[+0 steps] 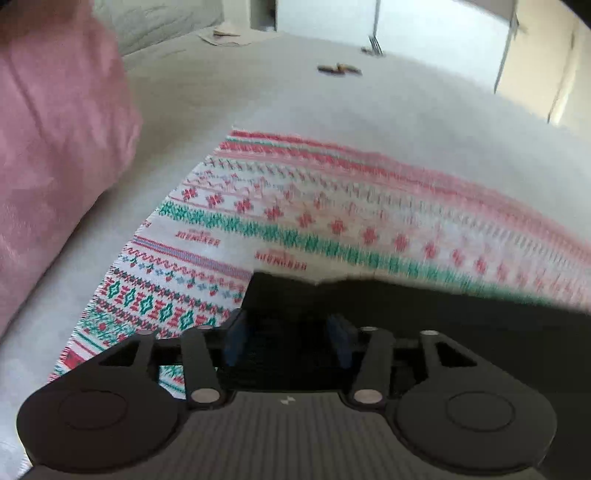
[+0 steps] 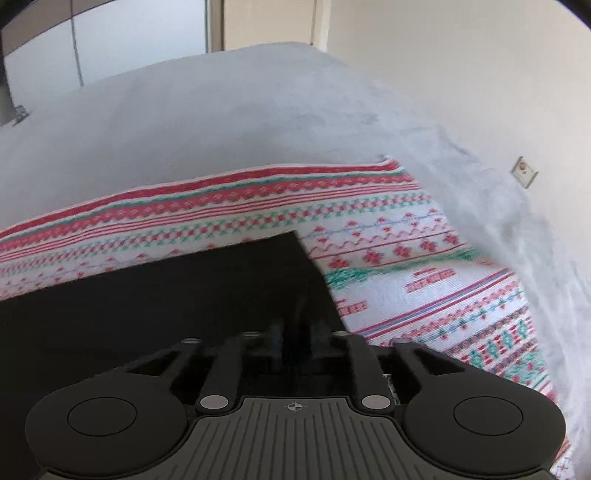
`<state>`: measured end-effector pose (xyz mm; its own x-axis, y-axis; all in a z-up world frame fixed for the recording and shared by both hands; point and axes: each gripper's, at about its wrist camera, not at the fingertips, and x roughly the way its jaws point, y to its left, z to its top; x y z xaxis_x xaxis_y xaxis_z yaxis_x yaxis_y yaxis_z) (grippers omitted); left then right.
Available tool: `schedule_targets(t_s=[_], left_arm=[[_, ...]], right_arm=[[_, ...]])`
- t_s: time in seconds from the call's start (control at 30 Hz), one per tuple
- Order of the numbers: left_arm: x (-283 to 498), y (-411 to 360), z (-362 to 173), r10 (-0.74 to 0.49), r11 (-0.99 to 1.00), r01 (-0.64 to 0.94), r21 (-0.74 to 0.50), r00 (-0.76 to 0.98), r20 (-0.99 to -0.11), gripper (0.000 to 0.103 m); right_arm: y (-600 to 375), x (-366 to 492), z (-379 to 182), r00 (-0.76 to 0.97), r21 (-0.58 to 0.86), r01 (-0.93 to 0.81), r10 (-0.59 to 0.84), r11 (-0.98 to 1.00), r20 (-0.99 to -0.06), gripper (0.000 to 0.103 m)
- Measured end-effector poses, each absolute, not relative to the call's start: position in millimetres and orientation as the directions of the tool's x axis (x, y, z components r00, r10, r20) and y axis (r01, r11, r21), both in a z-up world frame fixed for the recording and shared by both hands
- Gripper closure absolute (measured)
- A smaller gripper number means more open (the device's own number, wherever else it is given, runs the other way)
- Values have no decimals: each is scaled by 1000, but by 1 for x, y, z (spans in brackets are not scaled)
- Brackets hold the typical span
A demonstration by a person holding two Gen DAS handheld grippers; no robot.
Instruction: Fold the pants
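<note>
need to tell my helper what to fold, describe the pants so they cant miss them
Start at the big grey bed, then the white blanket with red and green knitted-style bands spread across it. The pants are the plain black cloth lying on that blanket, right in front of both hand-held grippers. They are the only dark, patternless fabric there, unlike the pink pillow at the side.

A bedroom at home: grey bed (image 2: 221, 110), pink pillow (image 1: 55, 147) (wardrobe doors (image 1: 443, 22) behind).
</note>
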<state>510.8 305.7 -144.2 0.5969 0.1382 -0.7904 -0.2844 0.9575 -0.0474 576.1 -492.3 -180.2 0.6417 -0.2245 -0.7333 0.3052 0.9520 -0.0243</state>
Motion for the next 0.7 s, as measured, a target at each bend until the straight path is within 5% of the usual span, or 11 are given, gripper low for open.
schedule_targets(t_s=[0.03, 0.2, 0.27, 0.3, 0.4, 0.7], left_arm=[[512, 309, -141, 122, 956, -286, -73, 608, -784, 51], [528, 306, -149, 138, 958, -284, -42, 585, -799, 48], [533, 295, -162, 175, 960, -279, 17, 554, -814, 69], [532, 290, -164, 200, 961, -271, 51, 559, -804, 76], [529, 284, -161, 200, 967, -248, 63, 578, -791, 94], [497, 290, -105, 166, 968, -249, -7, 666, -728, 103]], right_arm=[[-494, 577, -176, 660, -11, 309, -223, 951, -717, 11], [-492, 603, -172, 658, 51, 310, -176, 949, -732, 13], [-488, 612, -183, 633, 67, 307, -151, 950, -759, 42], [-483, 615, -190, 611, 37, 308, -168, 951, -774, 73], [-469, 615, -192, 599, -67, 274, -225, 959, -769, 103], [-462, 576, -106, 662, -115, 227, -240, 967, -710, 103]])
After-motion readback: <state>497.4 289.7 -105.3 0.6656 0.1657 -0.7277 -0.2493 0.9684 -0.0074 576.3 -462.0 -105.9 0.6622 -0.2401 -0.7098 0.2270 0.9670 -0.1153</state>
